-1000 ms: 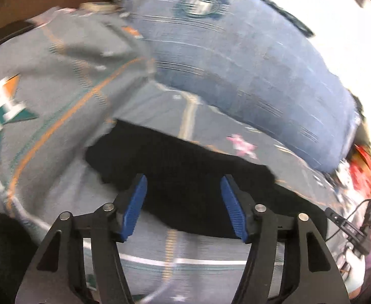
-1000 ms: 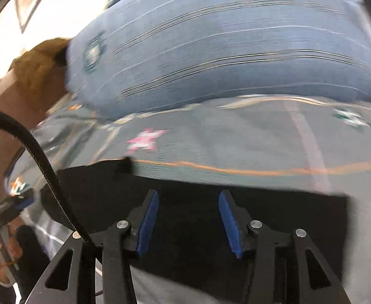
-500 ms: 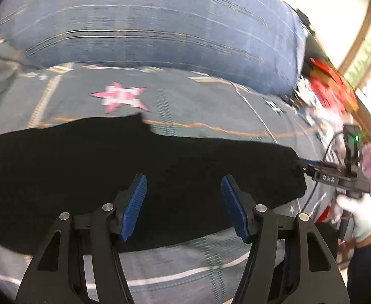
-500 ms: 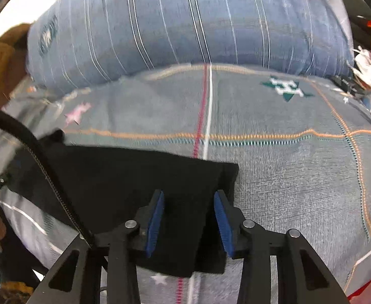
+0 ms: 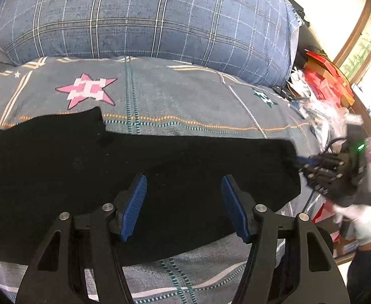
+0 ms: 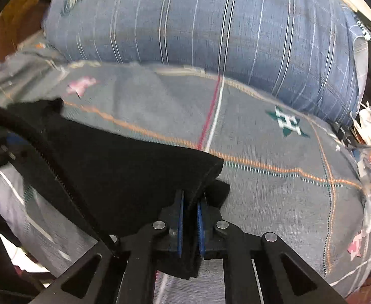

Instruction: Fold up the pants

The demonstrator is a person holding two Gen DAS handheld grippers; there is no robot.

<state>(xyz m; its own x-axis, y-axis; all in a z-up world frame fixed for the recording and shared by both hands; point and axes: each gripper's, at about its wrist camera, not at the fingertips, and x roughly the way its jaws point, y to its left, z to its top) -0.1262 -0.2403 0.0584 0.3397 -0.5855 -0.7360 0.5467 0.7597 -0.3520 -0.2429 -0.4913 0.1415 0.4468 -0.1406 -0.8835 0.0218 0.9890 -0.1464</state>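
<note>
Behind the black pants (image 5: 139, 177) my way is walled off by the big blue plaid pillow (image 5: 144, 17); between pants and pillow the grey bedspread (image 5: 185, 96) lies bare and passable; right of the pants, a clutter of red boxes (image 5: 324, 81) and plastic bags crowds the bed's edge.
</note>
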